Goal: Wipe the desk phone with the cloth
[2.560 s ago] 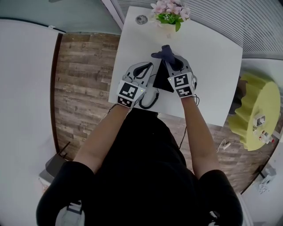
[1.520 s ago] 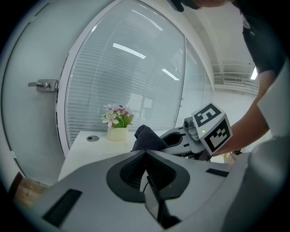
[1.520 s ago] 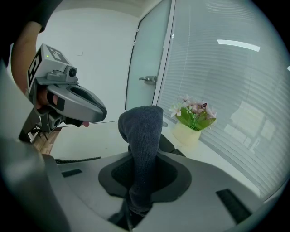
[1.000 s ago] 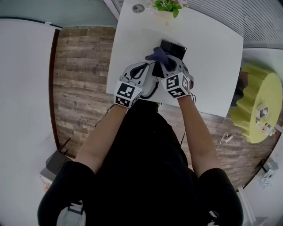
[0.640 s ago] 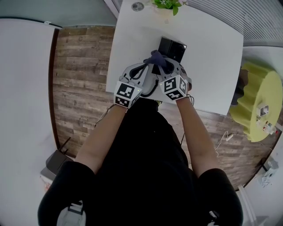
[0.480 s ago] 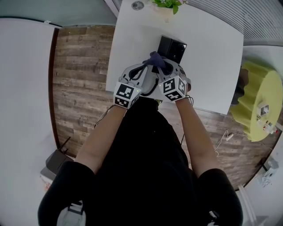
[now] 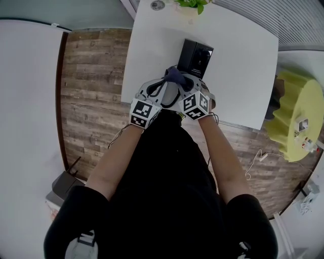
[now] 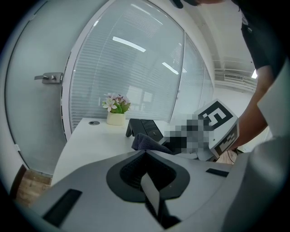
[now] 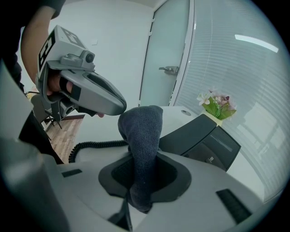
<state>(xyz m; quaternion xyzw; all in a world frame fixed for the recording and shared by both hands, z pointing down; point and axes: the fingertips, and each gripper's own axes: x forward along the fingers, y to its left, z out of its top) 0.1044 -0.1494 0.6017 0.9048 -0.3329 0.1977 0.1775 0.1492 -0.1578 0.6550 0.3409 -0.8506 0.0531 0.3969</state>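
Observation:
The black desk phone (image 7: 195, 56) stands on the white table (image 7: 243, 76), its screen end toward the far side. My right gripper (image 7: 179, 81) is shut on a dark blue cloth (image 7: 173, 75), which sticks up from its jaws just off the phone's near end. From the right gripper view the cloth (image 9: 142, 136) hides part of the phone (image 9: 204, 140), and the coiled cord (image 9: 90, 146) lies to its left. My left gripper (image 7: 163, 85) hovers close beside it, shut, with nothing seen between its jaws. In the left gripper view the phone (image 8: 144, 128) and cloth (image 8: 147, 141) lie ahead.
A pot of pink flowers (image 7: 192, 4) and a round cable hole (image 7: 157, 5) sit at the table's far edge. A yellow seat (image 7: 288, 126) stands to the right on the wood floor (image 7: 91, 101). A glass door with a handle (image 8: 49, 77) is behind the table.
Both grippers have drawn back toward the table's near edge. The cloth has come off the phone's top, so more of the phone now shows.

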